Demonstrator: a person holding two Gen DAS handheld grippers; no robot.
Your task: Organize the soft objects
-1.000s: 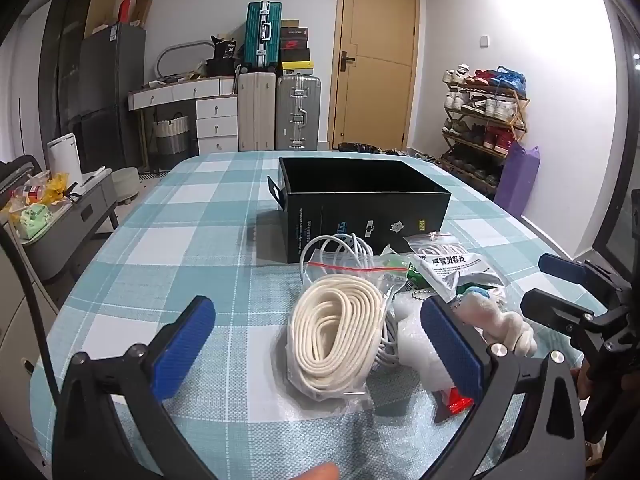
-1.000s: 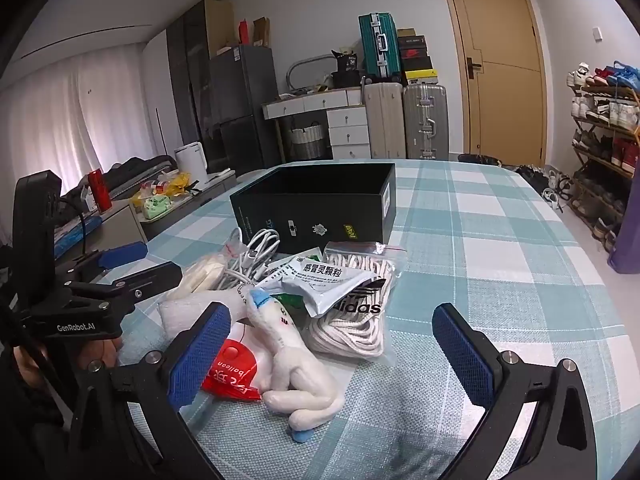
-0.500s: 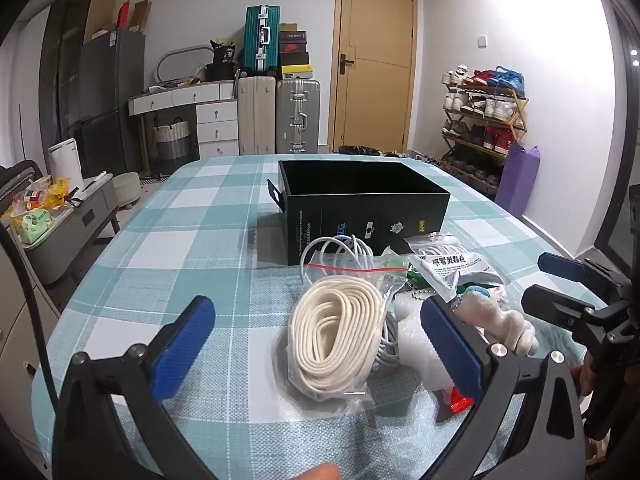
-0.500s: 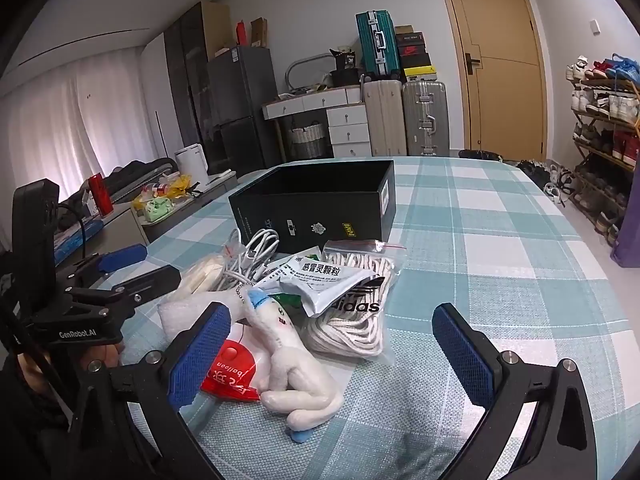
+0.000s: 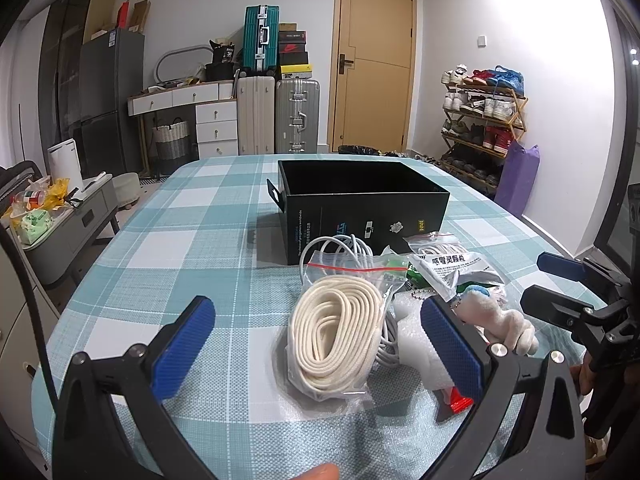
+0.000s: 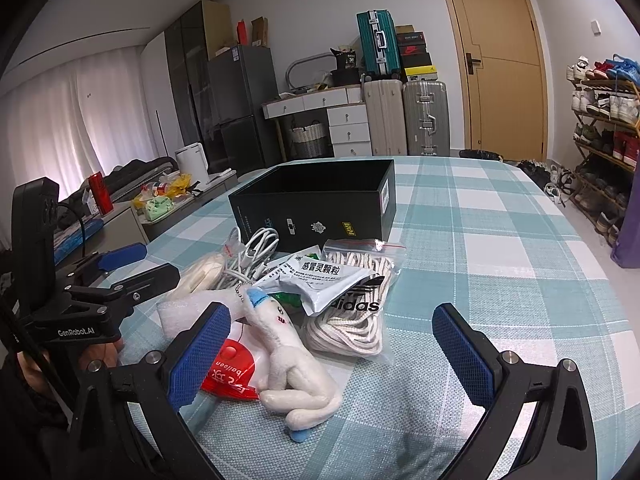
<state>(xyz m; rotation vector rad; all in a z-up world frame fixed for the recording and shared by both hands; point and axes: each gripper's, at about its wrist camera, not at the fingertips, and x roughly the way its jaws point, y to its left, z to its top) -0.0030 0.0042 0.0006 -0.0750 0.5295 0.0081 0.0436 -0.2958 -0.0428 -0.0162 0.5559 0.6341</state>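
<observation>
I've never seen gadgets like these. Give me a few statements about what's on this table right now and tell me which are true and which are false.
1. The black box is open at the top. True.
2. The left gripper has its jaws shut on the bagged white strap. False: its jaws stand wide apart and hold nothing.
3. The plush toy lies on the checked tablecloth, outside the box. True.
4. The right gripper is gripping the bag of rope. False: its jaws are open and hold nothing.
5. The white cable is already inside the box. False: it lies in the pile in front of the box.
</observation>
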